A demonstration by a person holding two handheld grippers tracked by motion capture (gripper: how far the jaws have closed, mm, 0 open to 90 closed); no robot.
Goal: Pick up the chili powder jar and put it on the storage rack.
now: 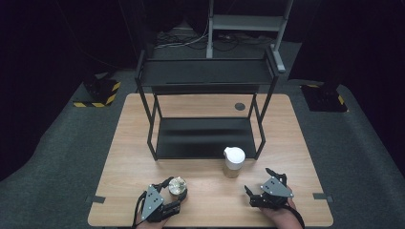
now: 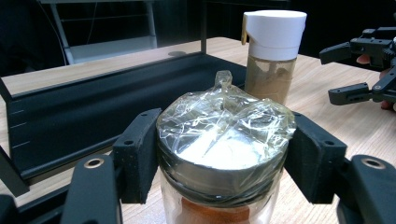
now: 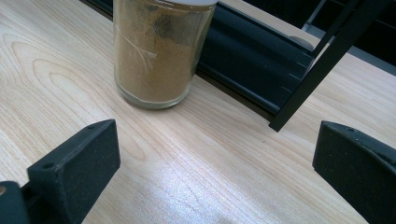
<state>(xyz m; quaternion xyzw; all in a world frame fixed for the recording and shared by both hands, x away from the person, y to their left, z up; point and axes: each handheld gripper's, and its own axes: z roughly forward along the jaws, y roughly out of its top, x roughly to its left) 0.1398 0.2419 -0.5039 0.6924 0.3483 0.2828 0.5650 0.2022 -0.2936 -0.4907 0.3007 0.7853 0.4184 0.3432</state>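
Note:
A small glass jar (image 2: 224, 154) with a metal lid under crinkled clear film holds reddish powder; it stands near the table's front left (image 1: 177, 186). My left gripper (image 2: 224, 163) is shut on it, one pad pressed to each side of the lid, seen from above at the front left (image 1: 167, 191). A taller jar (image 1: 234, 162) with a white cap and brown powder stands mid-table (image 2: 271, 60), (image 3: 159, 51). My right gripper (image 1: 258, 188) rests open at the front right, its jaws wide apart over bare wood (image 3: 215, 172), short of the tall jar.
A black two-level metal rack (image 1: 205, 109) stands on the wooden table (image 1: 133, 138) behind both jars, its lower shelf (image 2: 84, 112) close to them. One rack leg (image 3: 317, 70) stands just right of the tall jar. Grey floor surrounds the table.

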